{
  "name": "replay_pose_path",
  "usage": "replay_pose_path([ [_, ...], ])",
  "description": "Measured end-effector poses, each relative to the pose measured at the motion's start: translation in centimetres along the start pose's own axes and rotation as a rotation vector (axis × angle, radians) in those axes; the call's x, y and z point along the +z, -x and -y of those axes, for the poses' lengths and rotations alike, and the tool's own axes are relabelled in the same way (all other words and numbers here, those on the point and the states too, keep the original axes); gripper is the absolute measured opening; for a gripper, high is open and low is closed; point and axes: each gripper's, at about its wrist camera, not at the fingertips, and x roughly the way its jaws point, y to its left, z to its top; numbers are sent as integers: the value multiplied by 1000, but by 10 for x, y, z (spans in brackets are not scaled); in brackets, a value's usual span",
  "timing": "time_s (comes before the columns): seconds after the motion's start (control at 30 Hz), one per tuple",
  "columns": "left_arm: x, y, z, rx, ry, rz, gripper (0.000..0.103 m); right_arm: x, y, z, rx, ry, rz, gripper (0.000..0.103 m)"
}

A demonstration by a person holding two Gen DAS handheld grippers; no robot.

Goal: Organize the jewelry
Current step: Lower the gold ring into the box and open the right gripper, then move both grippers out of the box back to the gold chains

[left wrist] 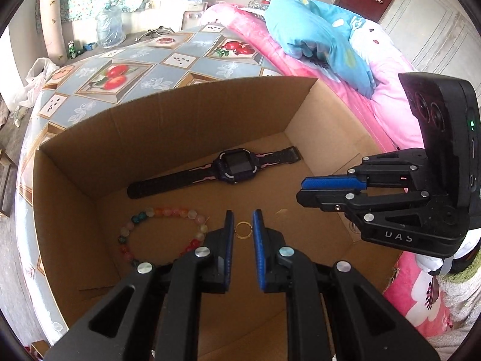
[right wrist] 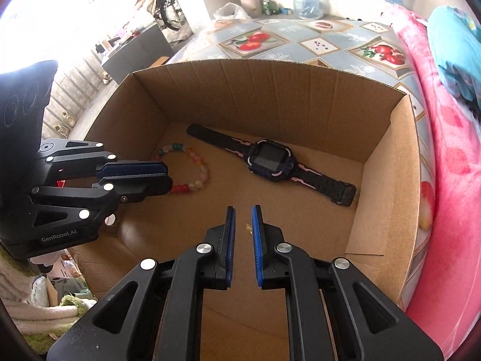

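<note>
While both point down into the cardboard box, left gripper stands narrowly parted, gold ring seen loose between its tips | right gripper likewise, holding nothing | bead bracelet and watch lie apart on floor, likely sorted.

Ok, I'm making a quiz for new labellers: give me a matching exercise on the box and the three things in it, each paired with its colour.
Things:
1. watch
2. bracelet
3. ring
4. box

Colours:
A. gold
B. plain brown
C. black with pink lines
D. many colours, bead by bead

Pairs: 1-C, 2-D, 3-A, 4-B
</note>
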Motion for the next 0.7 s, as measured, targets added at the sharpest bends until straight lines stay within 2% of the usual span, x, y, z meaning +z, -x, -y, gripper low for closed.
replay_pose_path([
  [0.3,-1,0,-5,-16,29,3,13,5,1,0,0,-5,6,11],
  [0.57,-2,2,-5,-12,26,17,13,1,14,4,-3,-7,45,11],
  [0.7,-5,11,-3,-16,8,79,13,-3,30,7,9,-16,104,11],
])
